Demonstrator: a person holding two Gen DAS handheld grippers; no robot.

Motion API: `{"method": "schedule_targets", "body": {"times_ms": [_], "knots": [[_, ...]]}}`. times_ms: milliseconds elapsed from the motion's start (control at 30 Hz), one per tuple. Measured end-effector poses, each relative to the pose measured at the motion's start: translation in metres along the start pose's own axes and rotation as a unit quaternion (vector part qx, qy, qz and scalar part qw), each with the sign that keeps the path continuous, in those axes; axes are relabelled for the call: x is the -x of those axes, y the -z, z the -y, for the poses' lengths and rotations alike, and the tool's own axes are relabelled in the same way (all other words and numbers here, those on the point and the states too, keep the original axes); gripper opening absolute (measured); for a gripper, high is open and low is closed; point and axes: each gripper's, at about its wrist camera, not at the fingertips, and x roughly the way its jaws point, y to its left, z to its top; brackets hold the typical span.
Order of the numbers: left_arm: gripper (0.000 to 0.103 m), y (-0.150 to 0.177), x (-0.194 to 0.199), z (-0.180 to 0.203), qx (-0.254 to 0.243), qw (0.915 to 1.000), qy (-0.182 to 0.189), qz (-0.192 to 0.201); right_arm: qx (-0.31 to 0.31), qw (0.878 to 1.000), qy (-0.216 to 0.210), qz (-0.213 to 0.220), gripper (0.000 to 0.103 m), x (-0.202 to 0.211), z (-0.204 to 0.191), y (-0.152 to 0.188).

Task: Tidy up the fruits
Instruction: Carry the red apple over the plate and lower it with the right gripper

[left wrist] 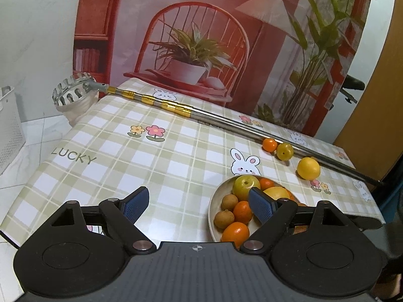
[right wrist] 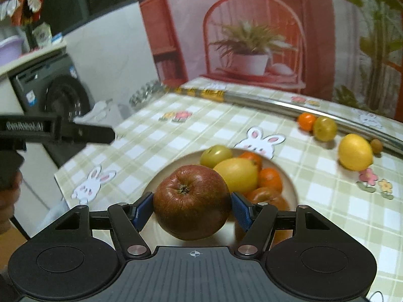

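- Clamped between both pads of right gripper (right wrist: 192,207): red apple (right wrist: 191,201), above near part of plate (right wrist: 161,183).
- Left gripper (left wrist: 199,203) spread wide, empty, left of plate.
- Beyond plate: loose lemon (left wrist: 308,168).

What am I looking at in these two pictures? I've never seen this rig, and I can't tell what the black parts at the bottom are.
They are two hand-held grippers, each filmed by its own camera looking along its fingers. The left gripper is open and holds nothing, above a checked tablecloth. The right gripper is shut on a red apple above a plate of mixed fruit. Beyond lie a lemon, three smaller fruits and a long metal pole.
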Motion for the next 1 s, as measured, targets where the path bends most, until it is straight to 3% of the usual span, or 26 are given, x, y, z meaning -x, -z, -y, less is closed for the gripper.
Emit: {"method": "schedule_targets", "body": {"times_ms": [367, 1000], "knots": [[0.088, 0.002, -0.001, -0.003, 0.003, 1.0, -0.001, 0.0, 0.02, 0.998, 0.01, -0.051, 0.063, -0.028, -0.013, 0.007], [0.088, 0.003, -0.01, 0.004, -0.011, 0.9998, -0.005, -0.018, 0.073, 0.997, 0.017, -0.037, 0.064, -0.042, -0.02, 0.007]]}}
